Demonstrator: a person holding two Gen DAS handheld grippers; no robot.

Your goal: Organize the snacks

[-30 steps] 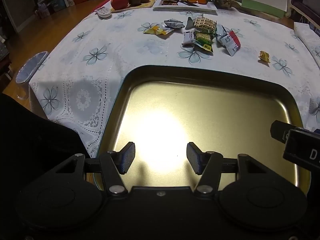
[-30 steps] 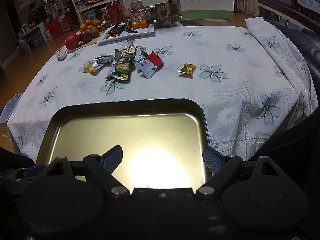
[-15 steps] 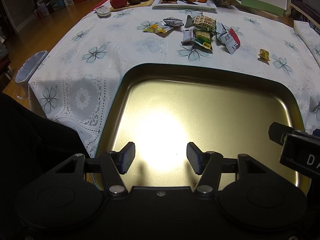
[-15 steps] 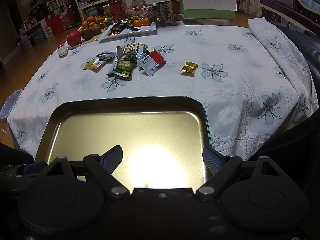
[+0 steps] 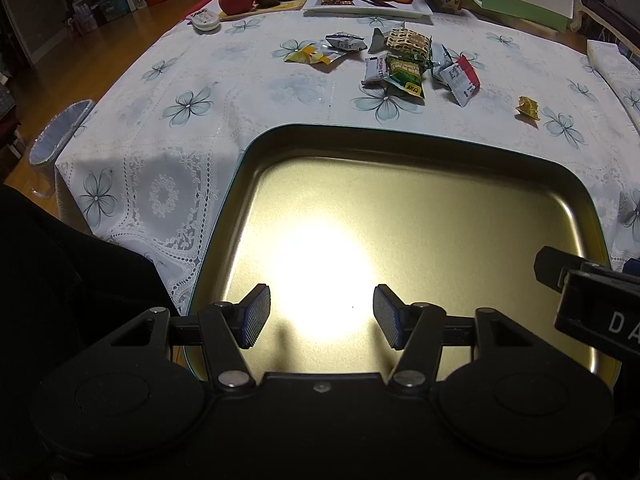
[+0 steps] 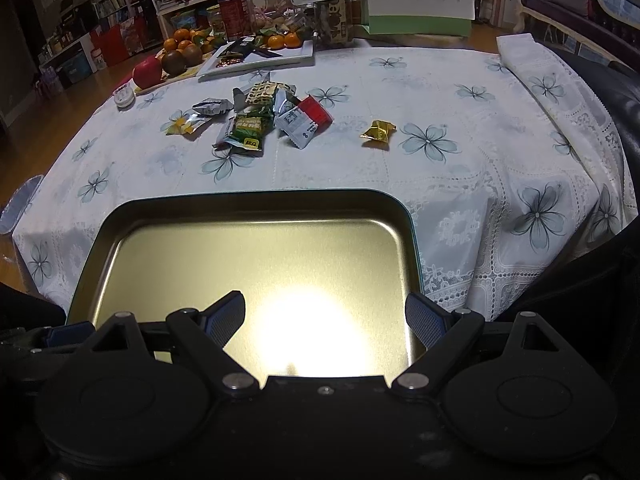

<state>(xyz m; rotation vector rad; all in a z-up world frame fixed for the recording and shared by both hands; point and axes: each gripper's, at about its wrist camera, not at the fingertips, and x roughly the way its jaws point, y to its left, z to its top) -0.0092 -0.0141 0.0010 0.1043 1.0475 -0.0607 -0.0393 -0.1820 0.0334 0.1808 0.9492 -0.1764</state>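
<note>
- The left gripper [image 5: 321,314] has its jaws parted with nothing between them, and it hangs over the near part of a gold tray [image 5: 420,148].
- The right gripper [image 6: 325,322] is spread wider, also empty, above the same tray; its body shows at the right edge of the left view.
- The tray holds nothing. It lies at the near edge of a table under a flowered cloth [image 6: 460,184], and glare hides part of its floor.
- The snacks [image 6: 256,118] sit in a loose pile well beyond the tray's far rim, some packets overlapping.
- One gold sweet [image 6: 378,131] lies apart, to the right of the pile.
- I'd judge the packets light, soft and crinkly, with slick film that may slide under the pads; contents may crush.
- Best hold is probably a sealed end or flat edge, pinched gently, taking top packets first.
- Fruit [image 6: 176,58] lies at the far side.
</note>
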